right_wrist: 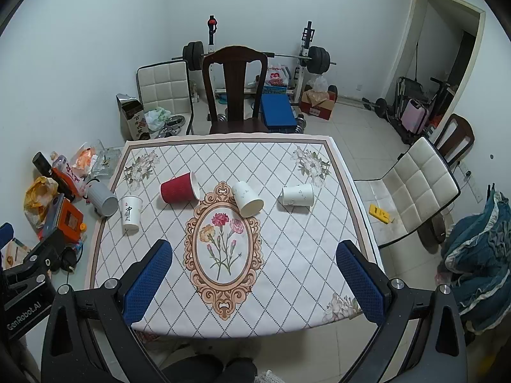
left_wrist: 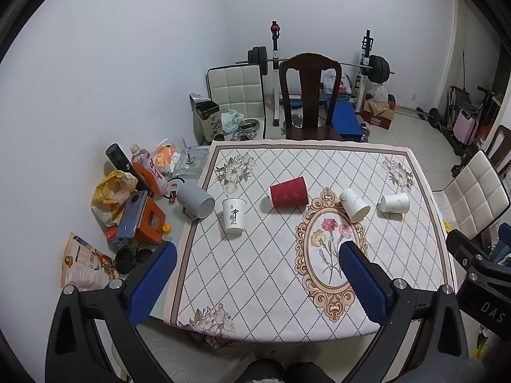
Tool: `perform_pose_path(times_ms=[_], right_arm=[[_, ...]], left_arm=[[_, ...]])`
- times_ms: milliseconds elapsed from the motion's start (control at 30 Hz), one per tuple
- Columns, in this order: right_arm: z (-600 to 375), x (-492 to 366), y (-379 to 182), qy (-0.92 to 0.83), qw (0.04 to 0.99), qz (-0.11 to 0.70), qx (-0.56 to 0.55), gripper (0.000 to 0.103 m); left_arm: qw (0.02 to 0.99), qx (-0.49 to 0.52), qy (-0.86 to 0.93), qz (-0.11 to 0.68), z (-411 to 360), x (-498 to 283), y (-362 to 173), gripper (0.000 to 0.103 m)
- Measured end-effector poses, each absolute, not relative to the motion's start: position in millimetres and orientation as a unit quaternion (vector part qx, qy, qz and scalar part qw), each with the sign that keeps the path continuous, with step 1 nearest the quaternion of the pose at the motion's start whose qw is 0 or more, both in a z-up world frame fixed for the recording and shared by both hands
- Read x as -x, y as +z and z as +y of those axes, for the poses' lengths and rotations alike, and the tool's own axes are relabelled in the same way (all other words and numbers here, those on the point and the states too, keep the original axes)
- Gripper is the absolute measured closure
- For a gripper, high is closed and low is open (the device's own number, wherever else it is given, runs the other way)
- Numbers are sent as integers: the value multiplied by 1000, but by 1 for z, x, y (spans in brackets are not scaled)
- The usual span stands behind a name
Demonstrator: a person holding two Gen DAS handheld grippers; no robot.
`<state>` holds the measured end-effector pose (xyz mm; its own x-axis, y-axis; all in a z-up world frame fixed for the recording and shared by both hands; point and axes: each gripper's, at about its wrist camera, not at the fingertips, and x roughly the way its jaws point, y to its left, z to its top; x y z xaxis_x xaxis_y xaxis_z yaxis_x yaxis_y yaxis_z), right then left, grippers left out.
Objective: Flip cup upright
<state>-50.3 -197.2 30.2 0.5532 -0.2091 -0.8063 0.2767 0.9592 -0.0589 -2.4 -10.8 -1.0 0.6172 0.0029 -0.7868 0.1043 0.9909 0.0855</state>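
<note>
Several cups sit on the patterned tablecloth (left_wrist: 274, 271). A red ribbed cup (left_wrist: 289, 195) (right_wrist: 179, 187) lies on its side. Two white cups lie on their sides: one near the middle (left_wrist: 354, 205) (right_wrist: 247, 198), one further right (left_wrist: 395, 203) (right_wrist: 298, 194). A grey cup (left_wrist: 195, 199) (right_wrist: 102, 199) lies on its side at the cloth's left edge. A white cup with calligraphy (left_wrist: 234, 215) (right_wrist: 131, 212) stands upright. My left gripper (left_wrist: 258, 249) and right gripper (right_wrist: 255, 245) are open and empty, high above the table's near side.
Clutter lies on the table's left part: an orange box (left_wrist: 148, 220), bottles, a yellow bag, a magazine (left_wrist: 86, 263). A dark wooden chair (left_wrist: 309, 95) stands behind the table, a white chair (right_wrist: 415, 185) to the right. A weight bench stands by the wall.
</note>
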Motion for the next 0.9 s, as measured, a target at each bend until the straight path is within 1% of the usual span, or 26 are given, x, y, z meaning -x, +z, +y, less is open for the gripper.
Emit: perform_pose_path(times_ms=[733, 900], right_arm=[[-195, 52, 26, -139, 879, 454, -36, 0], [-188, 49, 33, -136, 880, 454, -37, 0]], left_arm=[[897, -62, -30, 436, -2, 2, -5, 0], [897, -62, -30, 436, 1, 3, -6, 0]])
